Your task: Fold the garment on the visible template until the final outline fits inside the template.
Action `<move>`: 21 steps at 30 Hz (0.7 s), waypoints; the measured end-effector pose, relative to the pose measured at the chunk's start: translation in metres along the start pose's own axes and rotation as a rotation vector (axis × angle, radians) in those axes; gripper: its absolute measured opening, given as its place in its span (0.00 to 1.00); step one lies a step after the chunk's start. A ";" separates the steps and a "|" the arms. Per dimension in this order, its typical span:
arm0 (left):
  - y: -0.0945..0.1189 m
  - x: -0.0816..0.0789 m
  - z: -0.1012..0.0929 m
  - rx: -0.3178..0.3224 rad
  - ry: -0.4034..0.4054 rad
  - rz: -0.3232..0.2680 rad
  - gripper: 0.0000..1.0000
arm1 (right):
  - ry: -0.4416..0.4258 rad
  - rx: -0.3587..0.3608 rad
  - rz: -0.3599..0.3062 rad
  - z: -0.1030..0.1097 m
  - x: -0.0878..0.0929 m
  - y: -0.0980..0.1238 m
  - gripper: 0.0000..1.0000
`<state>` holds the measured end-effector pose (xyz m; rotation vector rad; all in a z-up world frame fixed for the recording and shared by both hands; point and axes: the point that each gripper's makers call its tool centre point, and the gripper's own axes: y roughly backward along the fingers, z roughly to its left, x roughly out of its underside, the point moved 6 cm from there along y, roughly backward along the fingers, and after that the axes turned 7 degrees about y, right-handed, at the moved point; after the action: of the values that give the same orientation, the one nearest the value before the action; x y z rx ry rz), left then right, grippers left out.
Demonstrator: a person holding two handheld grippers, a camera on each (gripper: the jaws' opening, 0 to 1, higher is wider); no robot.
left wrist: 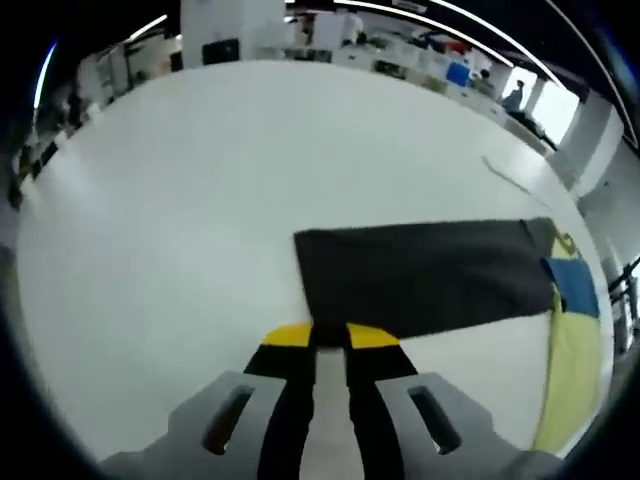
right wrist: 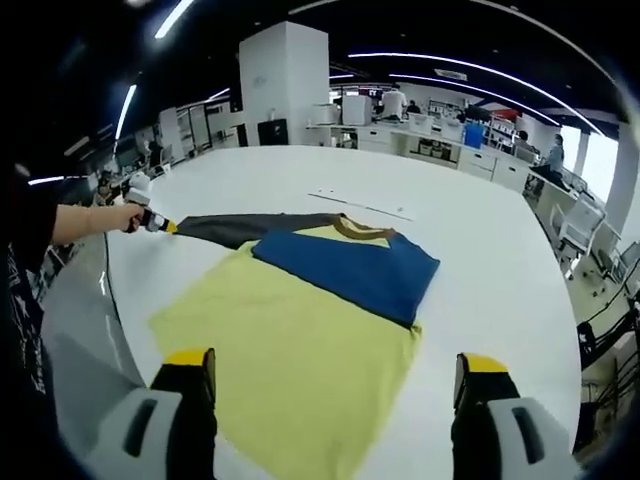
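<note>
A T-shirt lies flat on the white table (right wrist: 480,250). Its yellow body (right wrist: 290,350) is nearest me, a blue part (right wrist: 350,268) is folded across the chest, and a brown collar (right wrist: 360,230) shows behind. A dark grey sleeve (right wrist: 250,228) stretches out to the left. My left gripper (right wrist: 150,222), held by a hand, is shut on that sleeve's end. In the left gripper view its jaws (left wrist: 328,335) stand close together at the corner of the sleeve (left wrist: 420,275). My right gripper (right wrist: 336,360) hangs wide open over the yellow hem, holding nothing.
A thin pale strip (right wrist: 360,205) lies on the table beyond the collar, also seen as a pale strip (left wrist: 510,175) in the left gripper view. The person's arm (right wrist: 85,222) reaches in from the left near the table's edge (right wrist: 110,290). Desks and a white pillar (right wrist: 285,80) stand far behind.
</note>
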<state>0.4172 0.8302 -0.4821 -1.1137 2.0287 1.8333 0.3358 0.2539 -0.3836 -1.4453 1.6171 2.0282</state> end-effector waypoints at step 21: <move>0.011 -0.014 -0.005 -0.005 -0.103 0.003 0.00 | -0.016 0.004 0.003 0.002 0.007 0.002 1.00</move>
<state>0.4224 0.8305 -0.4641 -0.9963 1.9703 1.8575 0.3297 0.2518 -0.3880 -1.4229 1.6169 2.0316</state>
